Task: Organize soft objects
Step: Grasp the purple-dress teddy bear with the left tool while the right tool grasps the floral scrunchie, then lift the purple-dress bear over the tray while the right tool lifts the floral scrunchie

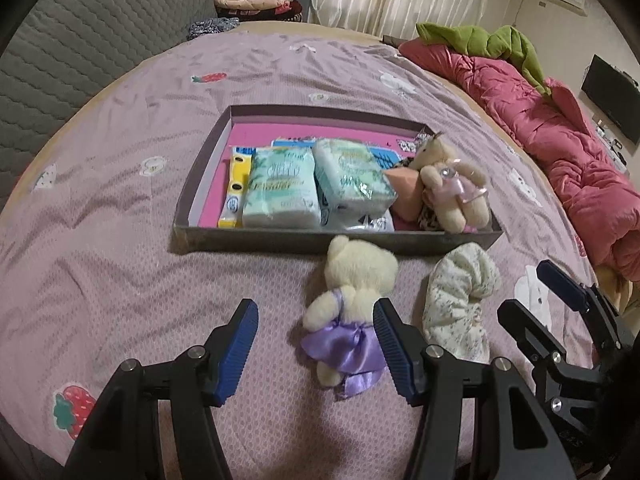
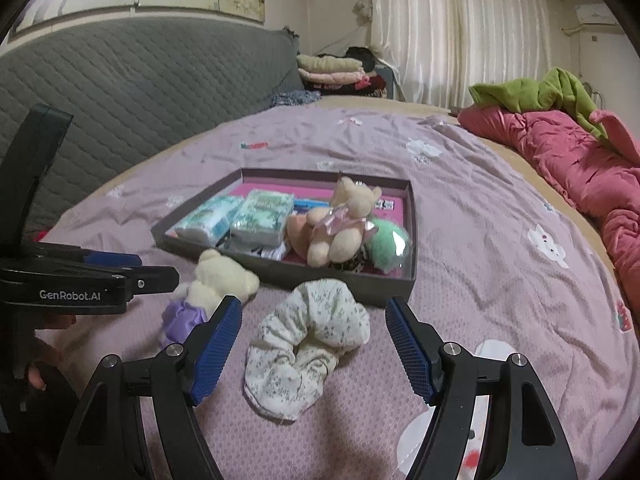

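Note:
A cream teddy bear in a purple dress lies on the bed in front of the dark tray; it also shows in the right wrist view. My left gripper is open, its fingers either side of the bear's lower body. A floral cream scrunchie lies beside the bear, also in the left wrist view. My right gripper is open around the scrunchie, not touching it. The tray holds tissue packs, a tan bear in pink and a green ball.
The bed has a lilac printed cover. A red quilt with a green cloth lies along the right. A grey quilted headboard stands at the left. Folded clothes are stacked at the back.

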A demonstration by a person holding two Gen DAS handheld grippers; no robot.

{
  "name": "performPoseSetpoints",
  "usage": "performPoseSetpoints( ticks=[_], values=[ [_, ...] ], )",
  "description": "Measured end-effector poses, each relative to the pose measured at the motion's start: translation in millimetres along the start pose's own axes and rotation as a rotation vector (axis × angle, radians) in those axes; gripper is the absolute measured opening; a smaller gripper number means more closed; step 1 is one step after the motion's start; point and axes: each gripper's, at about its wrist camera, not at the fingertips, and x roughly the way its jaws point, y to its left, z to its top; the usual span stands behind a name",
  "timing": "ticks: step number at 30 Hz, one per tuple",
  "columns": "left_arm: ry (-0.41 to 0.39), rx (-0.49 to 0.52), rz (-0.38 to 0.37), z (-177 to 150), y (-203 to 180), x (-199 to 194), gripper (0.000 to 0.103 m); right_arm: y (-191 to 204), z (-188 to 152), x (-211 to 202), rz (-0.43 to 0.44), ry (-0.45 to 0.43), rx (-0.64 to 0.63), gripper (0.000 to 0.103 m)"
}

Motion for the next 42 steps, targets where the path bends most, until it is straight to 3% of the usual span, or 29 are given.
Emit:
performPoseSetpoints(
  ticks=[19, 34, 40, 42],
  values=[
    [0.060, 0.005, -0.057, -8, -6, 30, 0.061, -4, -21, 43, 0.059, 0.185, 0.100, 0.075],
    [0.099, 0.024, -0.037, -5, -18, 63, 0.061, -5, -21, 70, 0.054, 0.192, 0.096, 0.075],
    [0.094, 0.017, -0.040, -4, -19, 65, 0.055, 0, -20, 73, 0.052, 0.185, 0.046, 0.042],
    [0.093, 0.009, -0.048, -3, -18, 65, 0.052, 0, -19, 72, 0.052, 0.184, 0.035, 0.035]
  ],
)
